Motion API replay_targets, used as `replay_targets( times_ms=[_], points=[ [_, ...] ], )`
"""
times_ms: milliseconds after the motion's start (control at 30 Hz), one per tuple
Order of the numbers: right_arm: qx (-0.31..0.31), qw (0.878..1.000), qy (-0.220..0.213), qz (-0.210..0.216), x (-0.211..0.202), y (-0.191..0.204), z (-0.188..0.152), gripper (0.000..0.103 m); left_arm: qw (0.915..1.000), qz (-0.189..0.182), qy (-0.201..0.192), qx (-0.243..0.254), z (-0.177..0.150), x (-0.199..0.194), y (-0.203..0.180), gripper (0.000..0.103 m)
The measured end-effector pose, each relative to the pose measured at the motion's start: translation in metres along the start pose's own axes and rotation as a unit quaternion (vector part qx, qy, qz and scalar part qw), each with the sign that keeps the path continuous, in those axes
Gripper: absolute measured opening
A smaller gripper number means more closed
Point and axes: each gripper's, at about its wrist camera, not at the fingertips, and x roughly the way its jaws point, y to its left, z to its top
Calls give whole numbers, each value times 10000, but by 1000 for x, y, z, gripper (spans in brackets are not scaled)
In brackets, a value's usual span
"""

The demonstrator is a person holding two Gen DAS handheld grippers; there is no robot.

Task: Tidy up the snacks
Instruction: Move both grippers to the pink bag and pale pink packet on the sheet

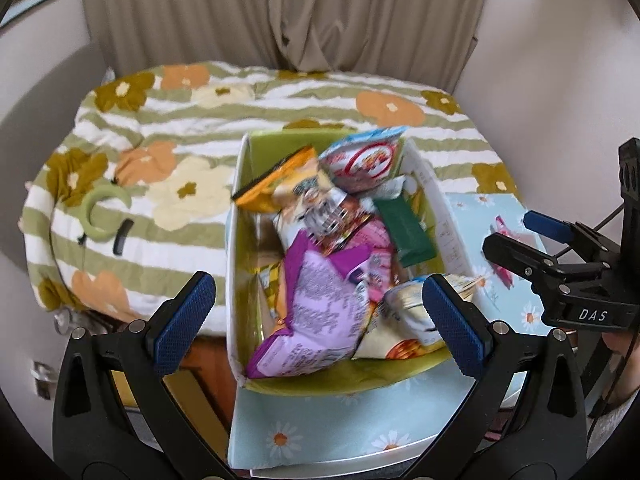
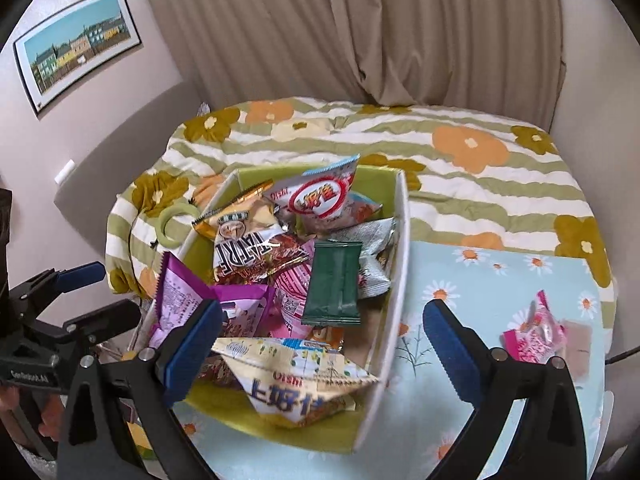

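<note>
Soft even daylight, no harsh shadows, slight motion blur throughout, strong fisheye bending, dark vignetted corners

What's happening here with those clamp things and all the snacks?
A person is tidying snacks with a hand-held gripper in each hand. Most packets are piled in the box on the daisy-print cloth. Both the left gripper and the right gripper hover over the box, fingers apart and holding nothing. One pink packet lies outside on the cloth.
</note>
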Motion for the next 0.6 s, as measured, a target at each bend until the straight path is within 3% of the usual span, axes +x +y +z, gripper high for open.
replay_targets(
  times_ms=[267, 600],
  points=[
    [121, 9966, -446, -677, -62, -40, 2, 100, 9992, -165, -241, 284, 21, -13, -55, 103],
    [61, 9891, -383, -1422, -106, -136, -18, 100, 9983, -482, -153, 296, 30, 12, -166, 103]
  ],
)
